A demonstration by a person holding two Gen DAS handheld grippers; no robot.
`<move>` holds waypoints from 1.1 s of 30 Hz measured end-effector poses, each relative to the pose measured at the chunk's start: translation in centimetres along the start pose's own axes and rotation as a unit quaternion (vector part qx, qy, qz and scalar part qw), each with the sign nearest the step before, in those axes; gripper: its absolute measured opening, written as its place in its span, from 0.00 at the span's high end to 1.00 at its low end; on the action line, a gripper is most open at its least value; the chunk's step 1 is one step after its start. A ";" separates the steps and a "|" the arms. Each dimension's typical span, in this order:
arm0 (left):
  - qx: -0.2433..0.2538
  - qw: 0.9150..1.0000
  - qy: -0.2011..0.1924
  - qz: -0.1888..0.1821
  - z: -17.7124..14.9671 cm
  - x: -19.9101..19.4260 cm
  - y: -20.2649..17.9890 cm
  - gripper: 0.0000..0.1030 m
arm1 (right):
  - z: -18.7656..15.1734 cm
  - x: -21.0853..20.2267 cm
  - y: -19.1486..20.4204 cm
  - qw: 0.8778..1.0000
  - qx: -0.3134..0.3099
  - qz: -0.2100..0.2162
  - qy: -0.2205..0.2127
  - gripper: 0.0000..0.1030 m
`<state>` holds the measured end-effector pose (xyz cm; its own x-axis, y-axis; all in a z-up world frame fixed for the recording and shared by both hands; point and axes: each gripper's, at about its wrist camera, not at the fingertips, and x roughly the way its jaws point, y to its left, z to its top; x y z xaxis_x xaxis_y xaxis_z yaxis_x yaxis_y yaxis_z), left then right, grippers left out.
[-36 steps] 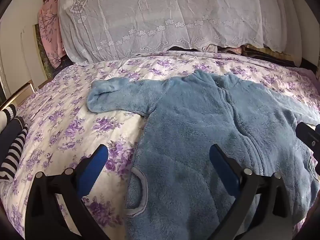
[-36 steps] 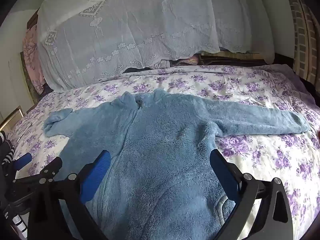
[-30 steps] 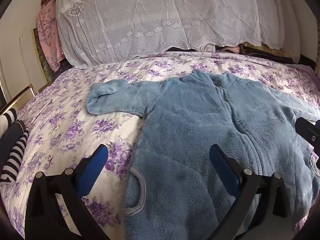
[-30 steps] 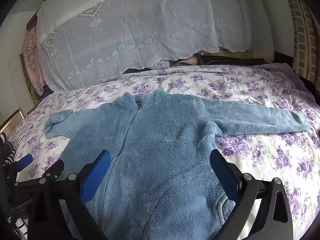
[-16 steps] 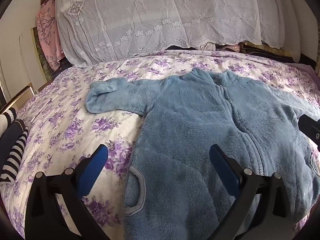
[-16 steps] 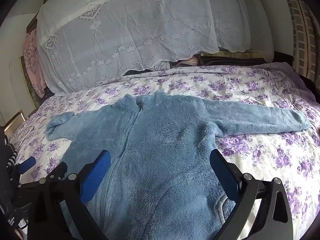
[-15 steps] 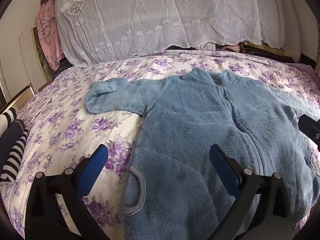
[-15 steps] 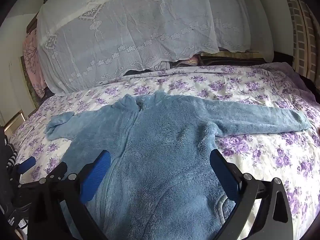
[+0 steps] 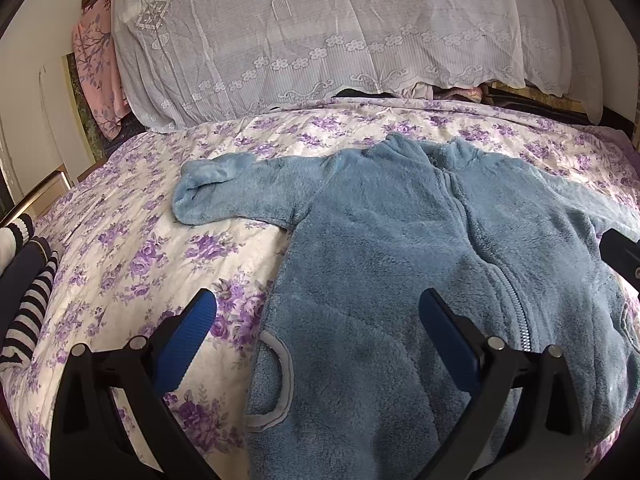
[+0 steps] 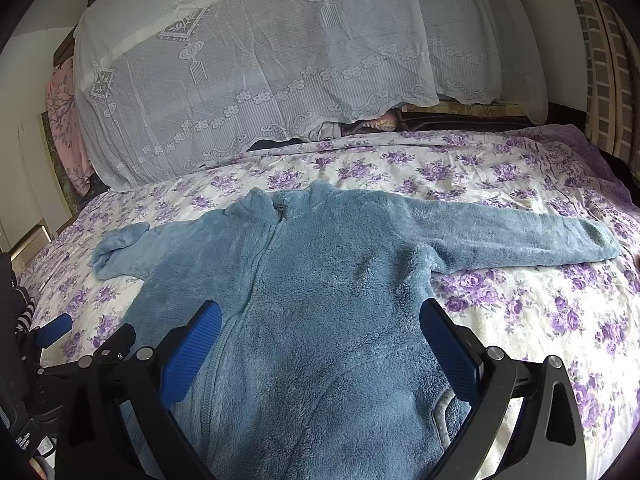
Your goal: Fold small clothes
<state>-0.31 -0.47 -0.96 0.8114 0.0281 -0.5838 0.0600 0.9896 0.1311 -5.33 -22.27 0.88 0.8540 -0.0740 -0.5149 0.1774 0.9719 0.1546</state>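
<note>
A small blue fleece zip jacket [image 9: 392, 264] lies face up and spread flat on the flowered bed; it also shows in the right wrist view [image 10: 316, 296]. Its left sleeve [image 9: 236, 196] is bunched and short, its right sleeve [image 10: 520, 240] lies stretched straight out. My left gripper [image 9: 316, 312] is open and empty above the jacket's lower left edge. My right gripper [image 10: 320, 324] is open and empty above the jacket's lower middle. The left gripper also shows at the left edge of the right wrist view [image 10: 52, 328].
The purple-flowered bedspread [image 9: 132, 248] covers the bed. A pile under a white lace cloth [image 9: 320, 32] stands along the far side. Striped dark clothes [image 9: 28, 288] lie at the left edge. A pink cloth [image 9: 100, 64] hangs at the back left.
Both grippers have shifted only slightly; the views have tilted a little. The jacket has not moved and both grippers have stayed open.
</note>
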 end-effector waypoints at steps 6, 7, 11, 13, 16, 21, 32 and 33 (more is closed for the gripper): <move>0.000 1.000 0.001 0.000 -0.1 0.1 0.2 0.04 | 0.0 0.0 0.0 1.000 0.000 0.001 0.001 0.03; 0.000 1.000 0.002 0.000 -0.1 0.1 0.2 0.04 | 0.0 0.0 0.0 1.000 0.000 0.001 0.001 0.03; 0.001 1.000 0.002 0.000 -0.1 0.2 0.2 0.04 | 0.0 0.0 0.0 1.000 0.000 0.001 0.000 0.03; 0.001 1.000 0.002 0.000 -0.1 0.2 0.2 0.04 | 0.0 0.0 0.0 1.000 0.001 0.001 0.001 0.03; 0.001 1.000 0.004 0.001 -0.1 0.2 0.2 0.04 | 0.0 0.0 0.0 1.000 0.001 0.001 0.001 0.03; 0.001 1.000 0.004 0.000 -0.2 0.2 0.2 0.04 | 0.0 0.0 0.0 1.000 0.001 0.001 0.001 0.03; 0.004 1.000 0.006 0.000 -0.3 0.3 0.2 0.04 | 0.0 0.0 0.0 1.000 0.003 0.003 0.001 0.03; 0.004 1.000 0.006 0.001 -0.2 0.3 0.1 0.04 | 0.1 -0.1 0.0 1.000 0.003 0.003 0.001 0.03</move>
<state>-0.16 -0.34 -1.28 0.8039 0.0314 -0.5940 0.0633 0.9884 0.1380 -5.38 -22.25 0.99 0.8539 -0.0668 -0.5161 0.1745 0.9711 0.1630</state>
